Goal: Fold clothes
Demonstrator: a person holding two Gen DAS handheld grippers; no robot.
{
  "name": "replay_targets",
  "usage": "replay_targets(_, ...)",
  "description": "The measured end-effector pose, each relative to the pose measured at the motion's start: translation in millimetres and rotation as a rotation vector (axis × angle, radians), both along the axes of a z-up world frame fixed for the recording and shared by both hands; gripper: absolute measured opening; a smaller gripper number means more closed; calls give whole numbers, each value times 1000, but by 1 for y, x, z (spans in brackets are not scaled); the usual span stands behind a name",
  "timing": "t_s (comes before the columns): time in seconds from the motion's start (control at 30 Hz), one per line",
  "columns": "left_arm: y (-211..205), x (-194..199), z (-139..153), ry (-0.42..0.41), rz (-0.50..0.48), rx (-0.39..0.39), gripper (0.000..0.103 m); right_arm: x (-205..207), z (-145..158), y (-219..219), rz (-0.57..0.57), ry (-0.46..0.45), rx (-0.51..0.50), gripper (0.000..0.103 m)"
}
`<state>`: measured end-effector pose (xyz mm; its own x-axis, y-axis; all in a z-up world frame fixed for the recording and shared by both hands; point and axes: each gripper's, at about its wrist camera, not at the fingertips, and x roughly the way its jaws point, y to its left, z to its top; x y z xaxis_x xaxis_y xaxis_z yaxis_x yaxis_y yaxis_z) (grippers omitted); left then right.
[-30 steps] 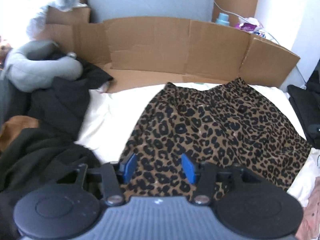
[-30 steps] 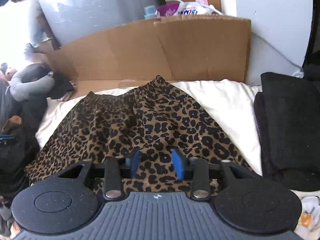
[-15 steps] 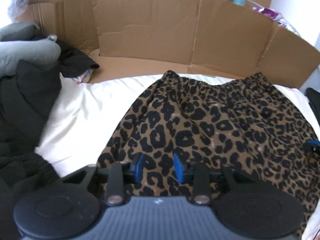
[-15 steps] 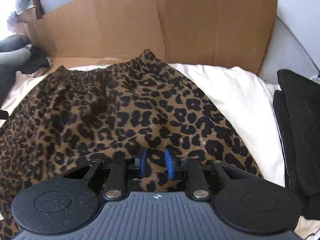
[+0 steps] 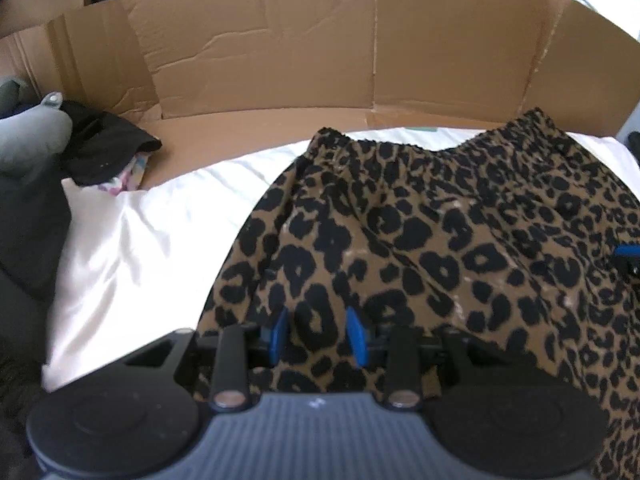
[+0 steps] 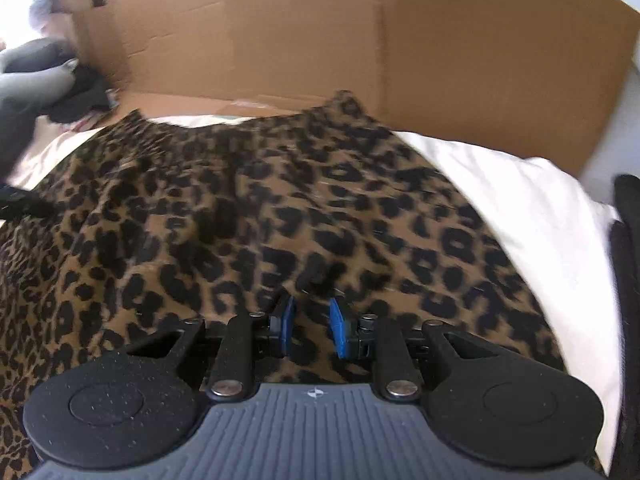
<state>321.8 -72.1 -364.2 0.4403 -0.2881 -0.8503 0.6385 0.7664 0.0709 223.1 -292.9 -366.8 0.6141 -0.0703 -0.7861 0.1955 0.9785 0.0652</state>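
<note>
A leopard-print skirt (image 5: 440, 220) lies spread on white bedding (image 5: 132, 248), its elastic waistband at the far side near the cardboard. My left gripper (image 5: 316, 328) is shut on the near left part of the skirt, with a ridge of fabric rising between its blue pads. In the right wrist view the same skirt (image 6: 260, 200) fills the middle. My right gripper (image 6: 311, 324) is shut on the near right part, cloth bunched between narrow-set pads. A blue tip of the right gripper (image 5: 628, 256) shows at the left view's right edge.
A folded-out cardboard wall (image 5: 280, 40) stands behind the bedding. A grey neck pillow (image 5: 28, 140) and black clothes (image 5: 104, 140) are piled at the left. A black garment (image 6: 628, 240) lies beyond the bedding's right edge.
Both grippers' fingers closed in on the skirt's near edge. Both then moved forward towards the waistband and cardboard, carrying the fabric along.
</note>
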Motion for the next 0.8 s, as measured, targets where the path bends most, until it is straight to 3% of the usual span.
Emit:
replay_targets(0.2, 4, 3, -5, -4, 45, -9, 38, 3, 7, -3, 8, -26, 50, 27)
replay_targets(0.33, 9, 3, -7, -5, 82, -18, 38, -4, 22, -13, -69, -71, -25, 28)
replay_targets(0.5, 15, 3, -6, -10, 124, -33, 33, 4, 11, -23, -113, -29, -26, 28)
replay_targets(0.7, 4, -2, 9, -38, 102, -93, 31, 18, -6, -20, -156, 9, 33, 25)
replay_targets(0.8, -11, -7, 9, -41, 56, -97, 31, 25, -6, -4, -98, 12, 29, 25)
